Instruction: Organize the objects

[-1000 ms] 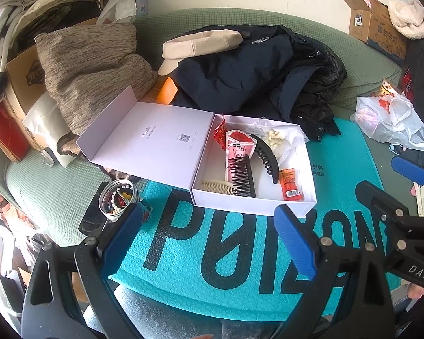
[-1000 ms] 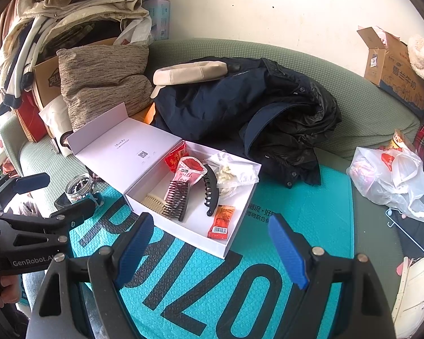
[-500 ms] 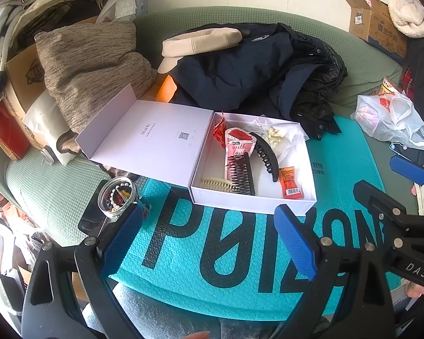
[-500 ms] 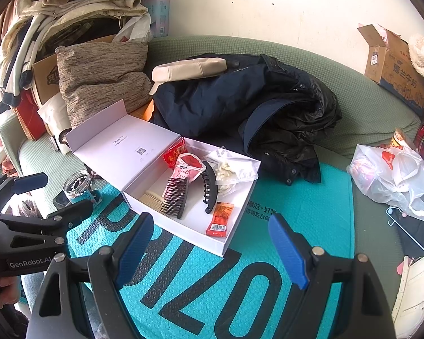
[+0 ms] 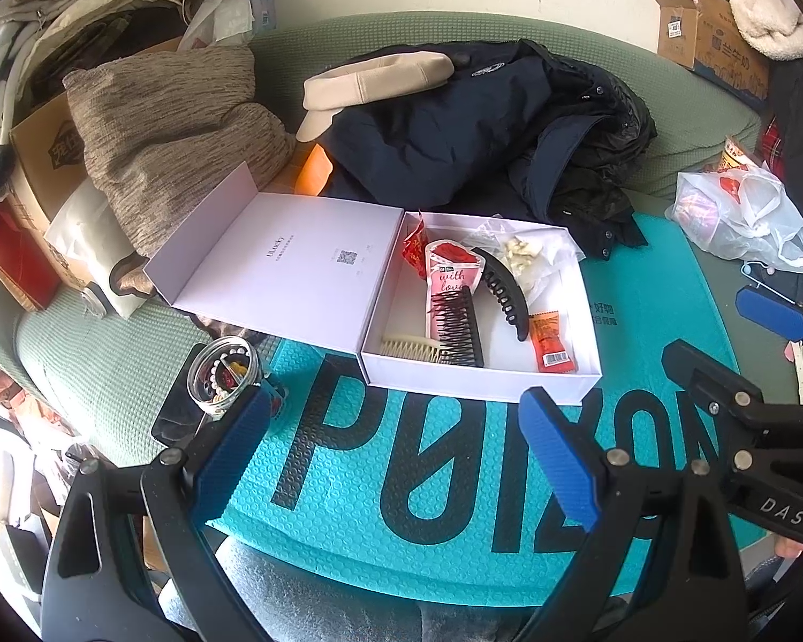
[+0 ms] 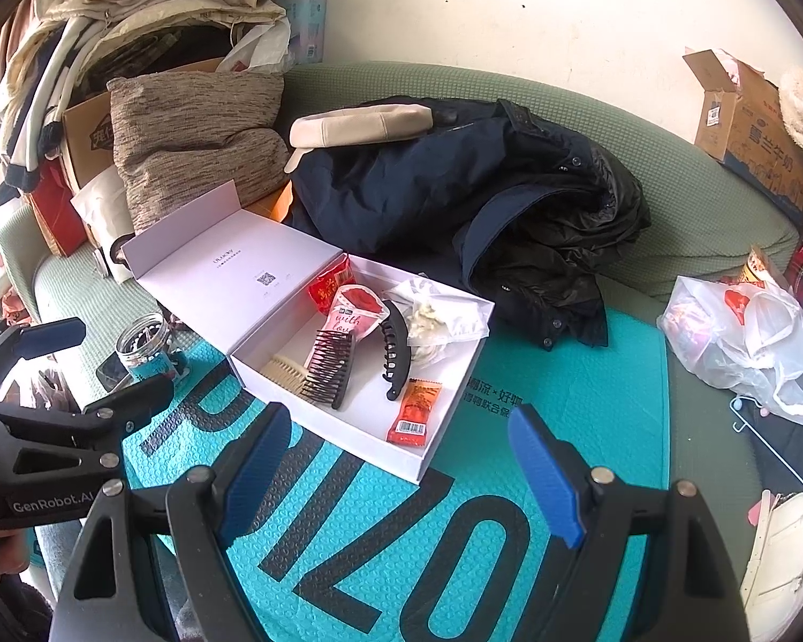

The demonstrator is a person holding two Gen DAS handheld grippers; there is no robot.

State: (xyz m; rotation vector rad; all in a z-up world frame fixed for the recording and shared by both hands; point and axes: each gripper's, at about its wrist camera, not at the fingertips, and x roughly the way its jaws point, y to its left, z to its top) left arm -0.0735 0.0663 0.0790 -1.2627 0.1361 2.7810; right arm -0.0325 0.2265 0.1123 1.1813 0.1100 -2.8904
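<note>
Teal bubble-wrap mailer printed with large black letters lies flat on a green sofa, and a white rectangular cardboard box sits on its far part with the hinged lid folded open to the left. Inside the box lie a black toothed hair comb, a cream comb beside it and partly under it, a black curved claw clip, a pink and red sachet, an orange snack packet, a red wrapper at the far left corner and a clear plastic bag holding pale pieces. A small glass jar of beads stands just off the mailer's left edge, near the lid.

Both tools hover over the near end of the mailer, apart from the box. The left gripper has its blue-padded jaws spread wide with nothing between them; the right gripper is likewise spread and empty.

A dark navy jacket is heaped on the sofa behind the box, and a white plastic bag lies to the right.
</note>
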